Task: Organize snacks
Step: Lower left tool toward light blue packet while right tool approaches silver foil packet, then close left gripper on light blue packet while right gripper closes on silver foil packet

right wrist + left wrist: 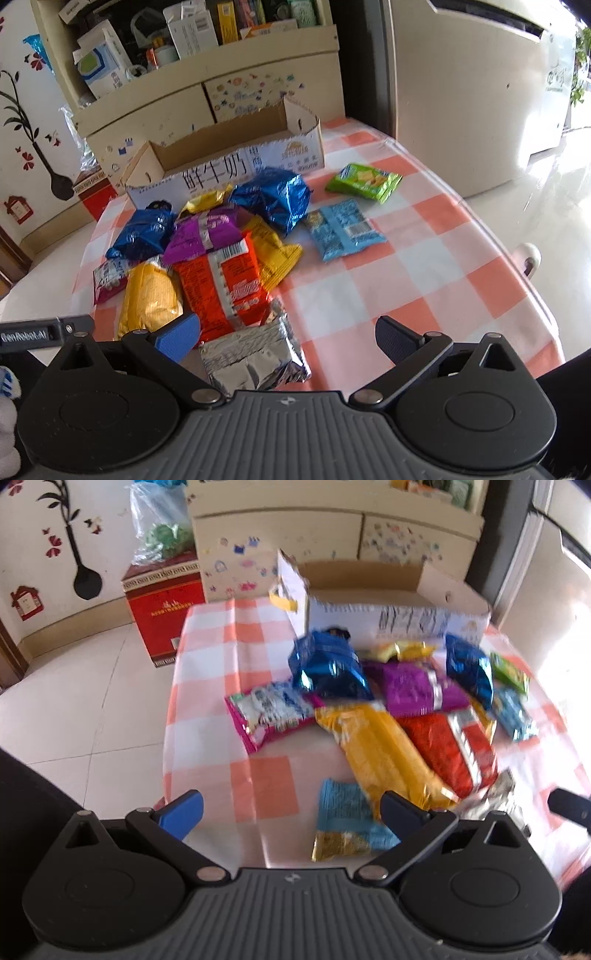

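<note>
Nothing looks sorted yet: the cardboard box (225,147) appears empty, while every snack packet (221,280) lies heaped on the surface (424,266) just in front of it. The left tool (291,808) and right tool (288,336) both gape wide, holding nothing.

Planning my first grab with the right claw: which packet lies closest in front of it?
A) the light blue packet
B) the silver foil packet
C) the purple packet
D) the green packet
B: the silver foil packet lies just ahead of the open right claw; the others sit farther up the checkered tablecloth.
</note>
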Available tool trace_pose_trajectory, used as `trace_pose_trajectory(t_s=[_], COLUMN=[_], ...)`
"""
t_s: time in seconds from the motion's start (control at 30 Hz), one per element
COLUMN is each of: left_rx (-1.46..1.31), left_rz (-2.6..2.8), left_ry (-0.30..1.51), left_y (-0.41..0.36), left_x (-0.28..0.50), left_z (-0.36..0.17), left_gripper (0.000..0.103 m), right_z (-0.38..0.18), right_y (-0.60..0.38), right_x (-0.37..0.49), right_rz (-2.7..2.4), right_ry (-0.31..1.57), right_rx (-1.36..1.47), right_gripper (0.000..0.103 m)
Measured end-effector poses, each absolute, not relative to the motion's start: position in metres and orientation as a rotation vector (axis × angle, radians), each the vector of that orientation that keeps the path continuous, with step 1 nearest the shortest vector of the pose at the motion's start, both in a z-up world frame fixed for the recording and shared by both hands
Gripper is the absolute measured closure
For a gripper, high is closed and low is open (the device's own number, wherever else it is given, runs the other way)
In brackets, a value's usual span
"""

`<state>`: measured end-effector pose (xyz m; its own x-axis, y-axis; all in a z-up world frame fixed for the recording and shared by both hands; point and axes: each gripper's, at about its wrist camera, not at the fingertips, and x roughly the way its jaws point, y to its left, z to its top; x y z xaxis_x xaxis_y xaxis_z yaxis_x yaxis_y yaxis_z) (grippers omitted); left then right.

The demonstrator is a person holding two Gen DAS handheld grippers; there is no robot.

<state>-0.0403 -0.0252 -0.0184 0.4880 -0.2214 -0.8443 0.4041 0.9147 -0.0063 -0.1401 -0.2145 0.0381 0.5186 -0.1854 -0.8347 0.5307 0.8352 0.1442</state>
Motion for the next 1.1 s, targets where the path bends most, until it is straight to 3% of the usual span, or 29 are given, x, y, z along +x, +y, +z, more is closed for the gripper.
trace_pose_trajectory(t_s=[0.43, 0.83, 1.1], left_rx=[0.271, 0.304, 0.26], left_rz=[-0.481, -0.491, -0.55], left_ry=[0.989, 0.984, 1.019], left_y=[-0.041, -0.066, -0.057], left_x=[-0.054, -0.044, -0.05], left_z=[-0.043, -0.073, -0.074], left_gripper=[0.002, 0.002, 0.019], right_z=[0.029, 0.004, -0.01], right_y=[-0.217, -0.228, -0.22], right_x=[-0.137, -0.126, -0.114], right_rz=[-0.47, -0.463, -0.37], right_ry=[0.953, 1.016, 1.104], right_rx=[0.423, 0.537, 0.541], right_gripper=[0.002, 0.01, 0.022])
